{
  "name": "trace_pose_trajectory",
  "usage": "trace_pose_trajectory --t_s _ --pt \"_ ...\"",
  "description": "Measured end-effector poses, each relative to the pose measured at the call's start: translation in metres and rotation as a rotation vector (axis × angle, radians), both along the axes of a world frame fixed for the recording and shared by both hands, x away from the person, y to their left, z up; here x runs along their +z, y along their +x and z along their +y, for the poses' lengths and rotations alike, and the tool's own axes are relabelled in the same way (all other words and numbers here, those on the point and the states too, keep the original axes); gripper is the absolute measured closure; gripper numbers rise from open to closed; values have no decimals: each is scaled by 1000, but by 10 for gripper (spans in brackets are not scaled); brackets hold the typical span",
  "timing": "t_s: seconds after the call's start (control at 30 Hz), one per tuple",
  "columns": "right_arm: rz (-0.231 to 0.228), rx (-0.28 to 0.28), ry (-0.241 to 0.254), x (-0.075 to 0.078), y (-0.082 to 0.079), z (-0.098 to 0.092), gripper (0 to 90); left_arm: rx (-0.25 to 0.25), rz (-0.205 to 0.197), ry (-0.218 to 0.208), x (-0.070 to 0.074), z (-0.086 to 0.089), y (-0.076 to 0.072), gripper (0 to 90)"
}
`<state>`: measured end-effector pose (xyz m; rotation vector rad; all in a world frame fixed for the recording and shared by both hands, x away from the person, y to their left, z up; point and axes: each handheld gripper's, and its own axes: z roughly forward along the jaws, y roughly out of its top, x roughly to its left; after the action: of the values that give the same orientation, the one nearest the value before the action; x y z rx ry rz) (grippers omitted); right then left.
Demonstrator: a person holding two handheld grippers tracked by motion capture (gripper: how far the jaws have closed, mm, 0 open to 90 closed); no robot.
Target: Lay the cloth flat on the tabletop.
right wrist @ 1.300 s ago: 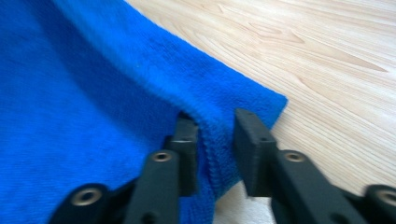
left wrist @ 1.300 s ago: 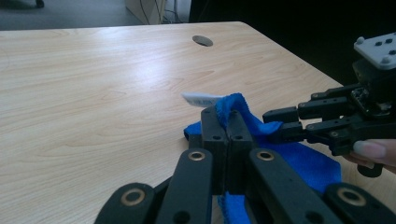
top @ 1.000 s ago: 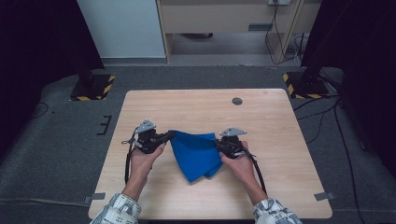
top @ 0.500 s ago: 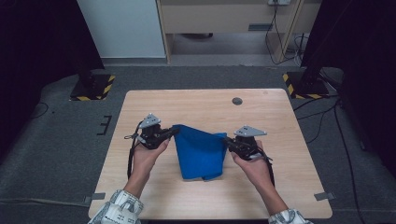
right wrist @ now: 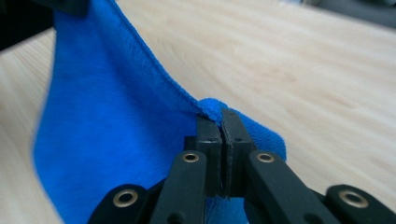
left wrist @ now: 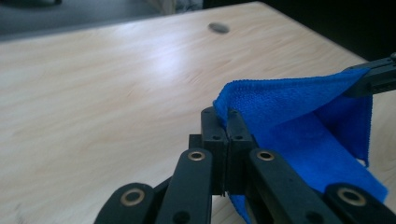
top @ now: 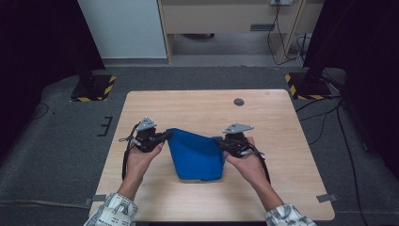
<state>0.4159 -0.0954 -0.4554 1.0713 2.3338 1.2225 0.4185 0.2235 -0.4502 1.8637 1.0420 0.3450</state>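
Note:
A blue cloth (top: 195, 155) hangs stretched between my two grippers above the middle of the wooden table (top: 197, 106), its lower part drooping toward the near edge. My left gripper (top: 165, 135) is shut on the cloth's left top corner (left wrist: 233, 100); the jaws meet tight on the fabric (left wrist: 226, 122). On the opposite top corner my right gripper (top: 221, 141) is shut, its jaws pinching the hem (right wrist: 212, 108). In the left gripper view the right gripper's black tip (left wrist: 376, 79) shows at the cloth's far corner. The cloth (right wrist: 107, 140) falls away to the left in the right gripper view.
A small dark round hole (top: 239, 101) sits in the tabletop at the back right. Black stands with yellow-striped bases (top: 91, 87) flank the table on the floor. Cables trail on the carpet at the right (top: 329, 122).
The two grippers have drawn apart, the right one moving right and rising, and the cloth has spread wider and lifted between them.

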Motion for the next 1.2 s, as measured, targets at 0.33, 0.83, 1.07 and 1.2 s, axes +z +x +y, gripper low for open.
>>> trace_pose_trajectory --t_s 0.33,0.83,1.07,1.2 --pt "69 7 -66 -53 37 45 816 33 69 35 -36 18 2 894" --pt "-16 21 -15 -38 -9 5 387 45 57 15 -40 18 1 893" --pt "-17 32 7 -50 -38 -23 556 52 61 -6 -42 17 0 892" --pt "-22 48 22 -54 -45 -26 666 51 55 -9 -41 16 0 893"
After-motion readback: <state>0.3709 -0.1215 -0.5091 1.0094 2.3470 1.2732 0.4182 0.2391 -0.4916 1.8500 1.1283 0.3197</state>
